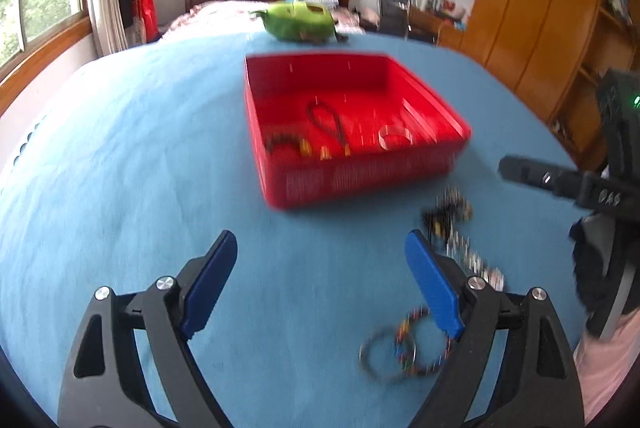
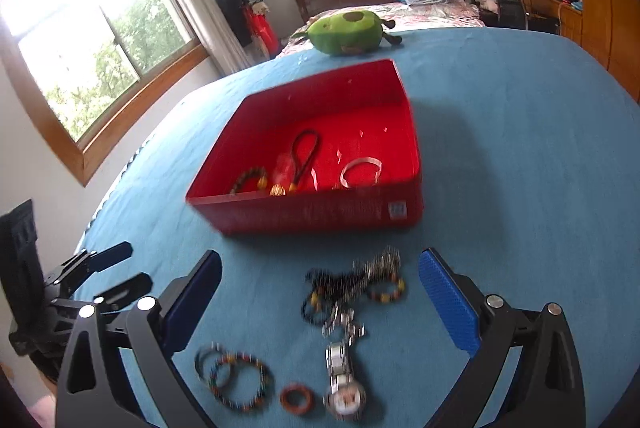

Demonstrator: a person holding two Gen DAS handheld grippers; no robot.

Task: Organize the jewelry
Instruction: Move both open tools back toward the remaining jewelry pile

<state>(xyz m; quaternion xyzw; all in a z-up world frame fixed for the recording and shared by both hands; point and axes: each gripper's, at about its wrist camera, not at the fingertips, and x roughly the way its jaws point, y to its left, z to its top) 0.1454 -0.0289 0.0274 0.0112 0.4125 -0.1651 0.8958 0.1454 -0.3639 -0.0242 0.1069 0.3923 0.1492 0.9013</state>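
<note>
Watch (image 2: 345,374) between open right gripper (image 2: 330,302) jaws.

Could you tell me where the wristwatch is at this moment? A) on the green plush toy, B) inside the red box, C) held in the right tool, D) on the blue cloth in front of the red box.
D: the wristwatch lies on the blue cloth on the near side of the red box, among the loose bracelets, while the right tool is open and holds nothing.

A bright red tray (image 2: 320,216) sits on a plain sky-blue cloth (image 2: 520,148), beside a multicoloured beaded bracelet (image 2: 242,382), a rust-brown ring (image 2: 297,399) and a green plush toy (image 2: 348,32) (gripper pads (image 2: 448,304) royal blue, finely ribbed)
</note>
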